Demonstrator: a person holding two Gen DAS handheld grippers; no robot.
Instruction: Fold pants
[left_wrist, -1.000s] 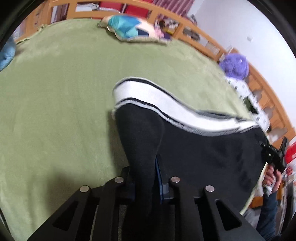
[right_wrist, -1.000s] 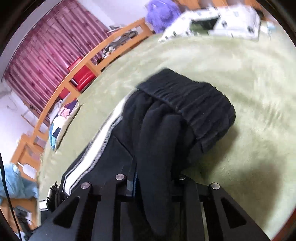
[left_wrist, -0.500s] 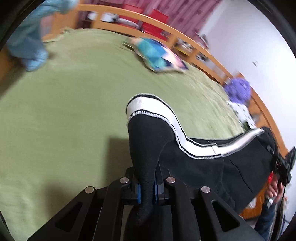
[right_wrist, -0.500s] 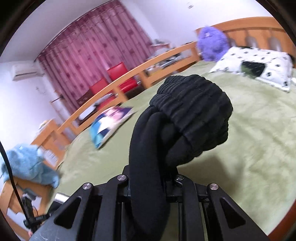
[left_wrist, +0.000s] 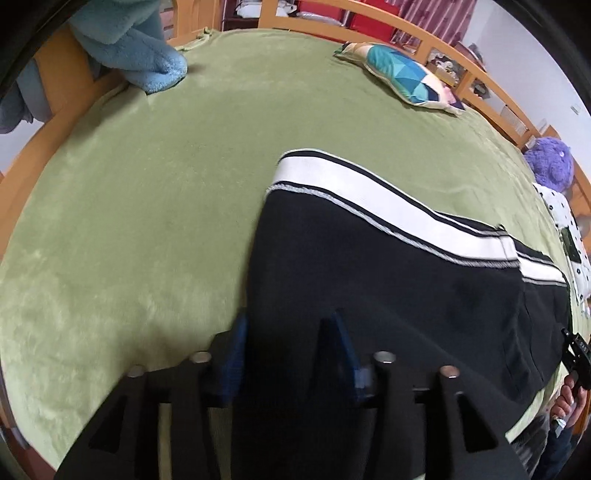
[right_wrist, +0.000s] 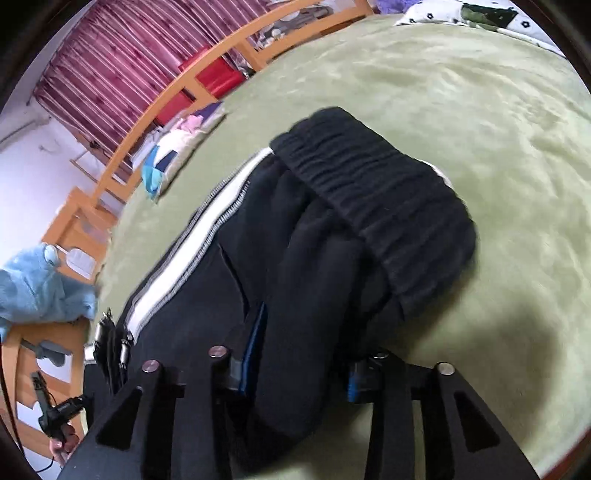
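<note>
I see both tools just spreading: left tool (left_wrist: 291, 339) at the pants (left_wrist: 388, 295) hem, right tool (right_wrist: 301, 354) at the waistband (right_wrist: 373, 192), pants stretched lengthwise between them on the bed (left_wrist: 147, 184).

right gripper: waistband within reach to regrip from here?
Probably yes. The right gripper has just been opening, black pants fabric lying between the jaws, and the ribbed waistband lies just ahead on the green blanket, nothing in between.

Between the matt black plastic fingers (left_wrist: 334, 347) lie soft, matt fleece pants (left_wrist: 388, 295) with a ribbed waistband (right_wrist: 376, 192); beyond them, plush green blanket (left_wrist: 147, 184) and varnished wooden rail (left_wrist: 424, 40).
</note>
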